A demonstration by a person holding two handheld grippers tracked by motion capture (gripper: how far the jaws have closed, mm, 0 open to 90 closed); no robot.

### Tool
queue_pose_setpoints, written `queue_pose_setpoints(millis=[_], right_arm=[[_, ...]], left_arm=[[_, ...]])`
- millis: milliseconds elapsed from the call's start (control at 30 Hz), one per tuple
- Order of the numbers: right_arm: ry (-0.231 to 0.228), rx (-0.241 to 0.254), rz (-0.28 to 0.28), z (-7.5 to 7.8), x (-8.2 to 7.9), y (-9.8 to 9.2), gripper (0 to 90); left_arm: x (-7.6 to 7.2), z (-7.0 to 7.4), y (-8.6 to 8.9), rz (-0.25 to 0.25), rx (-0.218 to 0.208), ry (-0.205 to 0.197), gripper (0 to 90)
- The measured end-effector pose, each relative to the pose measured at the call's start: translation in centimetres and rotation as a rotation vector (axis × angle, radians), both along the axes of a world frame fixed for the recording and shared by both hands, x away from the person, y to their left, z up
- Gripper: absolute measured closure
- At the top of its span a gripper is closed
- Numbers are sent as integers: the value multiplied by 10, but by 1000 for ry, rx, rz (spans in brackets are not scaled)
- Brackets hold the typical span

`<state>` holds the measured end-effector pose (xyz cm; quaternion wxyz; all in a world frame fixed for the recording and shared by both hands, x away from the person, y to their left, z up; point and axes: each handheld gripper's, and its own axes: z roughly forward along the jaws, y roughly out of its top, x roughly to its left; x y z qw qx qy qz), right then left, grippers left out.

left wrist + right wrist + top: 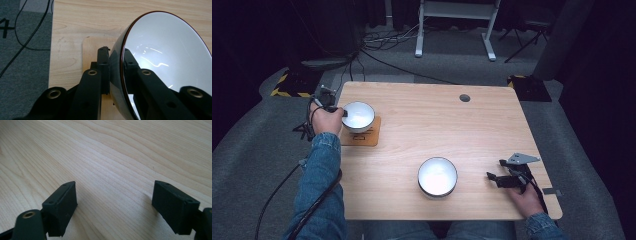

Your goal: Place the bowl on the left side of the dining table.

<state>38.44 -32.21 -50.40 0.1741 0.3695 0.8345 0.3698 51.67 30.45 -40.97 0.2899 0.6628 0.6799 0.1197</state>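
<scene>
From the high view, the left gripper (337, 111) pinches the rim of the far bowl (358, 115), which sits on a cork mat (369, 138) at the table's (492, 120) left. In the left gripper view, one jaw is inside the far bowl (165, 57), one outside, closed on its wall. In the right gripper view, the right gripper (113, 205) stands wide apart, empty; from above, the near bowl (437, 176) lies to its left, nearer to this hand.

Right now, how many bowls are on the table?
2. One bowl sits on the wooden mat at the far left, its rim clamped by the left hand-held gripper. The other bowl stands free near the front edge.
</scene>
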Motion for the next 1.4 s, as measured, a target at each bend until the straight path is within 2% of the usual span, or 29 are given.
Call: queue_pose_setpoints(millis=[167, 200, 233, 267, 300, 333, 400, 500, 667, 800, 867, 967, 1167, 1400], right_arm=[[-1, -1, 0, 0, 0, 0, 202], [-1, 0, 1, 0, 0, 0, 202], [-1, -1, 1, 0, 0, 0, 202], [-1, -1, 1, 0, 0, 0, 202], [-1, -1, 0, 0, 0, 0, 202], [-1, -1, 0, 0, 0, 0, 202], [-1, -1, 0, 0, 0, 0, 202], [-1, -1, 0, 0, 0, 0, 202], [-2, -1, 1, 0, 0, 0, 202], [-2, -3, 3, 0, 0, 0, 202], [-2, -3, 3, 0, 0, 0, 202], [-3, -3, 3, 0, 0, 0, 202], [-6, -10, 4, 0, 1, -1, 202], [-6, -9, 4, 0, 1, 0, 202]], left_arm=[[1, -11, 0, 10, -22, 8, 806], [1, -13, 1, 7, -16, 7, 806], [1, -14, 1, 2, -30, 10, 805], [2, -15, 2, -7, -13, 12, 805], [2, -17, 1, -6, -23, 12, 805], [2, -18, 1, -7, -11, 15, 805], [3, -21, 0, 5, -15, 9, 804], [5, -24, 0, -7, -17, 17, 803], [8, -26, -2, -12, -9, 17, 800], [10, -28, -2, -13, -20, 15, 800], [10, -28, 0, -5, -1, 11, 800], [10, -30, 3, -12, -20, 15, 800], [10, -32, 4, -11, -20, 3, 801], [9, -33, 7, -24, -15, 8, 800]])
